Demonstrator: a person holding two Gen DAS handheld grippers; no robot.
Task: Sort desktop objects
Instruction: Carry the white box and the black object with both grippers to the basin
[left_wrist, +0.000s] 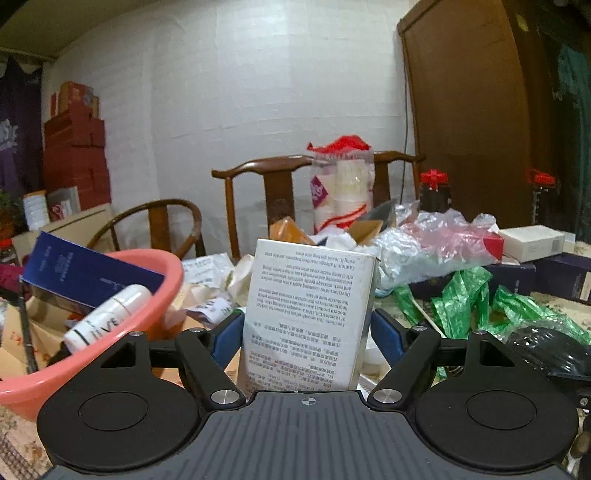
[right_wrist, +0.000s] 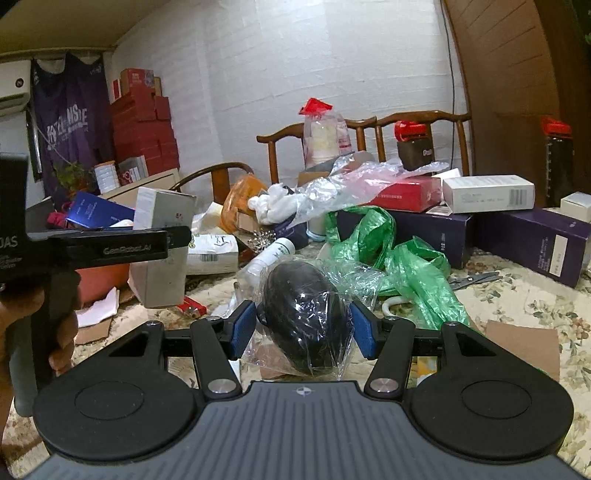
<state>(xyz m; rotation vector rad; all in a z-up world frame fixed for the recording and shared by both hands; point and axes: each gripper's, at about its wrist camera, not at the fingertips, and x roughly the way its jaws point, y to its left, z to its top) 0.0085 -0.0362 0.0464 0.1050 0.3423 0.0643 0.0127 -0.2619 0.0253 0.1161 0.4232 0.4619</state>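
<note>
A tall white box (left_wrist: 308, 317) with small print on its face is clamped between the blue pads of the left tongs (left_wrist: 308, 332), low in the middle of the left wrist view. The box stands upright and is held above the counter (right_wrist: 517, 306). Just to its left, at the lower left of the frame, a pink basin (left_wrist: 74, 369) is seen, with a white tube (left_wrist: 107, 317) and a dark blue box (left_wrist: 92, 273) leaning inside it.

In the right wrist view a black oval thing wrapped in clear plastic (right_wrist: 306, 317) is held between the pads of the right tongs (right_wrist: 304, 328) — both pads touch its sides. It is in the lower middle of that frame.

Only the right wrist view shows the left tongs from the side, at the left edge, with a hand (right_wrist: 55, 325) around the grip and the white box hanging over the counter. The scissors (right_wrist: 476, 278) at the right and the white bottle (right_wrist: 273, 256) behind the black thing are also seen only there. The inside of the basin is shown only by the left wrist view.

The counter is crowded — green plastic bags (right_wrist: 406, 266), purple boxes (right_wrist: 535, 243) and paper fill the middle and far part. Some bare flowered cloth is left at the lower right of the right wrist view, beside a piece of brown card (right_wrist: 524, 343). Wooden chairs (left_wrist: 273, 184) stand along the far edge.
</note>
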